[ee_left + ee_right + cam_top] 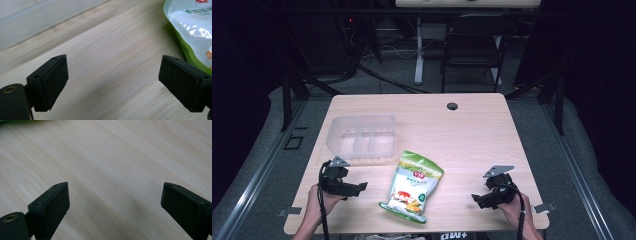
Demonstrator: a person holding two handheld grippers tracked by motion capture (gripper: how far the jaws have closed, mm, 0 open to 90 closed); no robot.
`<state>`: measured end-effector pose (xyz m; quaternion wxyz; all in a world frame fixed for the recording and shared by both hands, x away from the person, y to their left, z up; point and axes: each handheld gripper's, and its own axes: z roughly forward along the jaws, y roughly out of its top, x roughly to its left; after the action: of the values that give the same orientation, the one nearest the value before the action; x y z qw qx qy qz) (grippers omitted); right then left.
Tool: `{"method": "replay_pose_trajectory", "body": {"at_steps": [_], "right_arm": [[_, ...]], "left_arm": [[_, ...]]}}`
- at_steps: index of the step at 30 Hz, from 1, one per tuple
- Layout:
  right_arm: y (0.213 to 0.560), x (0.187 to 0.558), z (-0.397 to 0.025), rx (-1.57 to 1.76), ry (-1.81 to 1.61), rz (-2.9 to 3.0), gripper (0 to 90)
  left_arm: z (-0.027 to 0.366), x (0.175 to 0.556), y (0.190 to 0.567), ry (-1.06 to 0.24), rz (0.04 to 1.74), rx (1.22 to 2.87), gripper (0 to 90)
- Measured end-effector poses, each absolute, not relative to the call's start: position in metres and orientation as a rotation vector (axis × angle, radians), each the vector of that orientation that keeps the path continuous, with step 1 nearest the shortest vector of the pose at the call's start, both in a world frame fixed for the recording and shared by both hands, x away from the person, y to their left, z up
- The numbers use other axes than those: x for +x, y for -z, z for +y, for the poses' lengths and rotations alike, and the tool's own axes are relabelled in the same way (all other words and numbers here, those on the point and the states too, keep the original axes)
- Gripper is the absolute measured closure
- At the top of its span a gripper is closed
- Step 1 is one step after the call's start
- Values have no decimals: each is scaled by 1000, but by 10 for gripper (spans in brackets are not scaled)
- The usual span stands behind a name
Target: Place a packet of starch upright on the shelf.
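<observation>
Pale wooden table (472,130) carries a green snack bag (412,186) between my left gripper (357,188) and right gripper (476,199), both with fingers spread apart.

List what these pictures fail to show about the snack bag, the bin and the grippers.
- Snack bag: print too small in the high view; cut off by the edge in the left gripper view.
- Bin: contents blurred behind cloudy walls, high view.
- Left gripper and right gripper: jaw gap too small in the high view.
</observation>
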<state>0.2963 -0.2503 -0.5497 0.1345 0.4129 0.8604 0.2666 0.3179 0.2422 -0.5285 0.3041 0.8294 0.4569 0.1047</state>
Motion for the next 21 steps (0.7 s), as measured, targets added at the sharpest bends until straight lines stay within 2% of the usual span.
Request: {"method": "replay_pose_trajectory", "body": {"at_steps": [9, 21], "right_arm": [[548, 295, -251, 1197, -793, 2480, 79], [549, 295, -251, 1191, -782, 2488, 77]], "left_arm": [[225, 322, 527, -273, 1163, 2221, 99], [201, 333, 522, -202, 1099, 2194, 111]]}}
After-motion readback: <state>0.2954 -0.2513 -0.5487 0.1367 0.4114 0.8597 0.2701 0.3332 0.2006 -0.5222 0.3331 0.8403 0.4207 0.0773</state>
